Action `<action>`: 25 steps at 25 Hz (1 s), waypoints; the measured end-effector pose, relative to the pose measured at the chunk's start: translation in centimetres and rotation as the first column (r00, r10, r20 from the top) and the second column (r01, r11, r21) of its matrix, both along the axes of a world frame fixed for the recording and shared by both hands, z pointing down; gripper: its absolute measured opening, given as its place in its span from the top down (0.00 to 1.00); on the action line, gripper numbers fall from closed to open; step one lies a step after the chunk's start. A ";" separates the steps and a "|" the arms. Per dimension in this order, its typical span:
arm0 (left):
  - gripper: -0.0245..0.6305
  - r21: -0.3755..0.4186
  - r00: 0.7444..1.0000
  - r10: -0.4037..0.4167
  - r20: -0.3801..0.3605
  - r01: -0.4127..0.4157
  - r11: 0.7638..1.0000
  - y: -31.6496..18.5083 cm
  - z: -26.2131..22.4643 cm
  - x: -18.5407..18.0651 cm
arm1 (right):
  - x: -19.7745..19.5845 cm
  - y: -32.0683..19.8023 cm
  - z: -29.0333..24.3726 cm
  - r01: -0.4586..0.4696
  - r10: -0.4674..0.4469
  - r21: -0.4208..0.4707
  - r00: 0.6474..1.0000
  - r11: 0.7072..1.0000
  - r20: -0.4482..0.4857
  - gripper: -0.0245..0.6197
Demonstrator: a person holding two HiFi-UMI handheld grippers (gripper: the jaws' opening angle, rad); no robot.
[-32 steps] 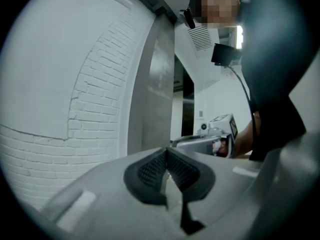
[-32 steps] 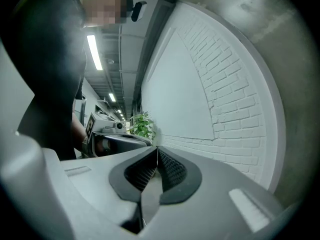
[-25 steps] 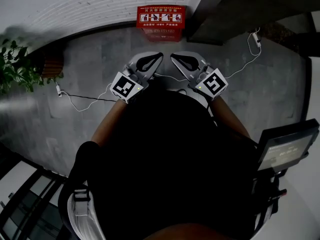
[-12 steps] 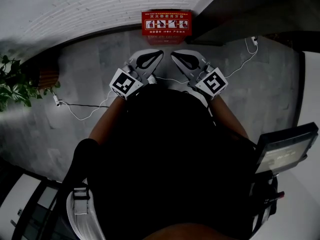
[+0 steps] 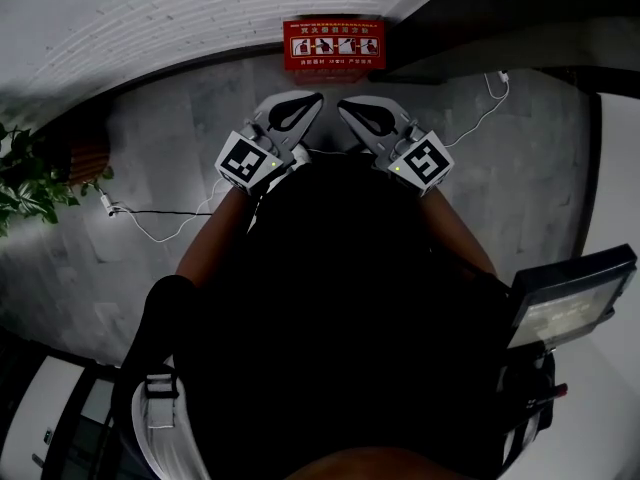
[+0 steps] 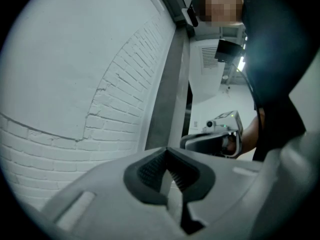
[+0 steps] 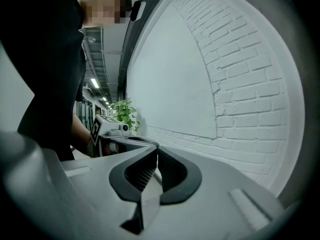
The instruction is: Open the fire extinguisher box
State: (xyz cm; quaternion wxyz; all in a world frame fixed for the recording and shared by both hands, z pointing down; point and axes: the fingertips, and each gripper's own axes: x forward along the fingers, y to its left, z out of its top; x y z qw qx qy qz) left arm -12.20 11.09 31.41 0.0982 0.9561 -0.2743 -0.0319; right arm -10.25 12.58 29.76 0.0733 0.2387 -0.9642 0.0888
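The red fire extinguisher box (image 5: 333, 44) stands on the grey floor against the white brick wall, its lid with white pictograms closed. Both grippers are held out in front of the person, a short way before the box and not touching it. My left gripper (image 5: 315, 97) points up-right at it, and in its own view the ribbed pads (image 6: 156, 170) meet with nothing between them. My right gripper (image 5: 343, 105) points up-left, shut and empty (image 7: 155, 153). Neither gripper view shows the box; each shows brick wall and the other gripper.
A potted plant (image 5: 25, 183) stands at the left by the wall. A white cable (image 5: 160, 218) trails over the floor left of the grippers, another (image 5: 490, 103) at the right. A dark wall corner (image 5: 500, 8) rises right of the box. A grey device (image 5: 565, 303) sits at lower right.
The person has moved toward the wall: both grippers now sit nearer the red box, and the plant and cable have slid left and down in the head view. Jaws unchanged.
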 end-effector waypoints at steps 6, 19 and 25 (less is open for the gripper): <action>0.96 -0.018 1.000 -0.024 -0.001 0.024 1.000 -0.3 -0.3 -0.1 | -0.3 -0.6 0.2 0.010 -0.010 -0.020 1.000 1.000 0.014 0.95; 0.96 -0.053 0.988 -0.117 0.104 0.123 0.991 -7.0 1.6 5.5 | 5.0 -8.2 2.8 0.075 -0.070 -0.050 0.993 0.996 0.092 0.95; 0.96 -0.076 0.976 -0.153 0.158 0.167 0.983 -10.0 2.9 9.5 | 9.3 -12.1 4.2 0.072 -0.059 -0.098 0.990 0.993 0.128 0.95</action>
